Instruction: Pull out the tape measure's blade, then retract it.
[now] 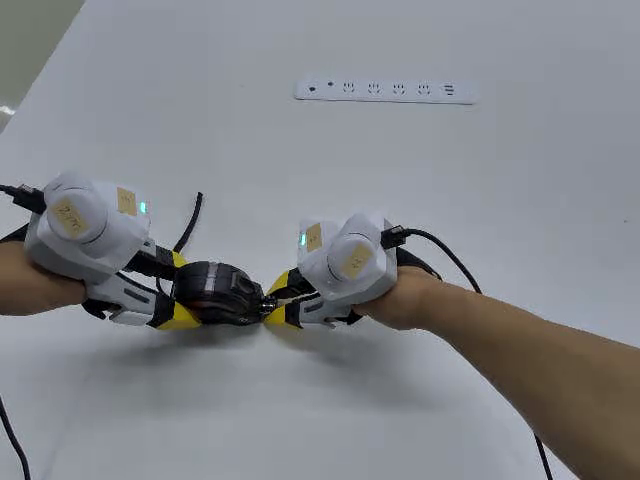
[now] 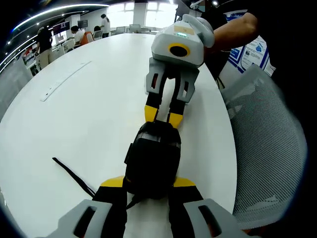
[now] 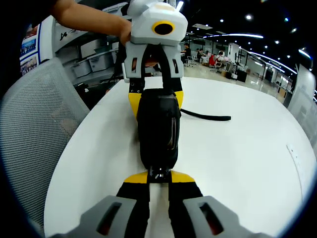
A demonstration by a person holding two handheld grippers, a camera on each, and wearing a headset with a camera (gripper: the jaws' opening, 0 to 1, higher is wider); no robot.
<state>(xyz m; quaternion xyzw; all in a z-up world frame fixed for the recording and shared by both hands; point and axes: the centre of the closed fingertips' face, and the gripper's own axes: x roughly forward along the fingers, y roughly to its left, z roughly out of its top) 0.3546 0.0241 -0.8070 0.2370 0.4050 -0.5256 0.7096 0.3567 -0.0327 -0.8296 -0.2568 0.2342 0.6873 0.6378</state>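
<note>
A black tape measure (image 1: 218, 293) lies on the white table (image 1: 330, 160) between the two grippers. My left gripper (image 1: 178, 290) is shut on its case (image 2: 152, 159), one yellow-tipped finger on each side. From the opposite end, my right gripper (image 1: 276, 300) is shut on the blade's hook tab (image 3: 159, 174) at the mouth of the case (image 3: 158, 126). No length of blade is drawn out. The black wrist strap (image 3: 205, 117) trails from the case across the table.
A white power strip (image 1: 385, 90) lies at the far side of the table. A mesh office chair (image 2: 267, 148) stands by the table edge close to the grippers. Black cables (image 1: 440, 250) run from both grippers. People sit in the background office.
</note>
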